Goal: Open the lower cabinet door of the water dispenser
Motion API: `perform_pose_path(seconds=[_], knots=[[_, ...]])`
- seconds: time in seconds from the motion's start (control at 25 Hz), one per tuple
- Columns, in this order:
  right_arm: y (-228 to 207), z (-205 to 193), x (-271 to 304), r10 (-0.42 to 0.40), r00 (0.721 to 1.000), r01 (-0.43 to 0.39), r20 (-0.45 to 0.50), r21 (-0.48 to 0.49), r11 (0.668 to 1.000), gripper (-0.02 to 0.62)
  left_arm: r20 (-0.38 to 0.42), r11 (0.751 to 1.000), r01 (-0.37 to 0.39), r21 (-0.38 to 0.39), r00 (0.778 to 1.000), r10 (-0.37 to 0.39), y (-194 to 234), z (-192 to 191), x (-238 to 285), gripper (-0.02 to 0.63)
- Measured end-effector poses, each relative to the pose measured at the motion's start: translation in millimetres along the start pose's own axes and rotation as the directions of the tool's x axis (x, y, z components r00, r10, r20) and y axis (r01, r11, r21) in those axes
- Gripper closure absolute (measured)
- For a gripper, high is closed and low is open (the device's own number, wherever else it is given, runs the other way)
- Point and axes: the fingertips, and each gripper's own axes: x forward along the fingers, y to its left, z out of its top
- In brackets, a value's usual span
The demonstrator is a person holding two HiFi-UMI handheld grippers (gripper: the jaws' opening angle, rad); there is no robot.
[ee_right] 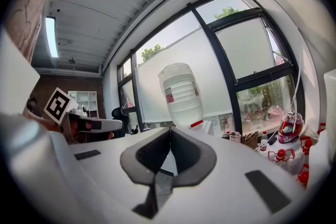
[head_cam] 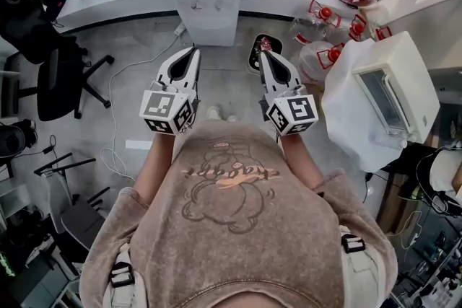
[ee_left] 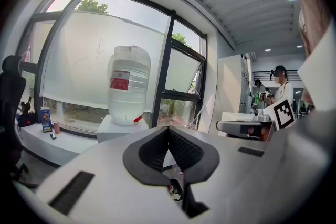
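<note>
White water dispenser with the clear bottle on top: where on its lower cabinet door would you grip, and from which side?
Come low from the front of the white water dispenser, the face turned toward the person. The steep head view shows no handle or door edge; likely a free side edge. The left gripper and right gripper are shut and empty; open one first.
</note>
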Motion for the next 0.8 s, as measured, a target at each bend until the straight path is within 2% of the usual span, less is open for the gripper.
perform_pose_path(seconds=[0.08,0.28,0.52,0.8], knots=[[1,0,4,0.012,1.000,-0.013,0.005,0.004,1.000,0.590,0.000,1.000,0.004,-0.001,1.000,-0.004,3,1,2,0.589],[2,-1,9,0.036,0.999,-0.036,0.020,0.025,0.999,0.509,-0.014,1.000,0.026,0.001,1.000,-0.026,6,-1,8,0.589],[5,-3,10,0.058,0.998,-0.059,0.038,0.044,0.997,0.383,-0.014,0.999,0.044,-0.005,0.999,-0.044,6,-2,15,0.589],[-7,-11,19,0.089,0.996,-0.088,-0.003,0.035,0.995,0.361,-0.018,0.998,0.049,-0.035,0.999,-0.050,11,-7,27,0.588]])
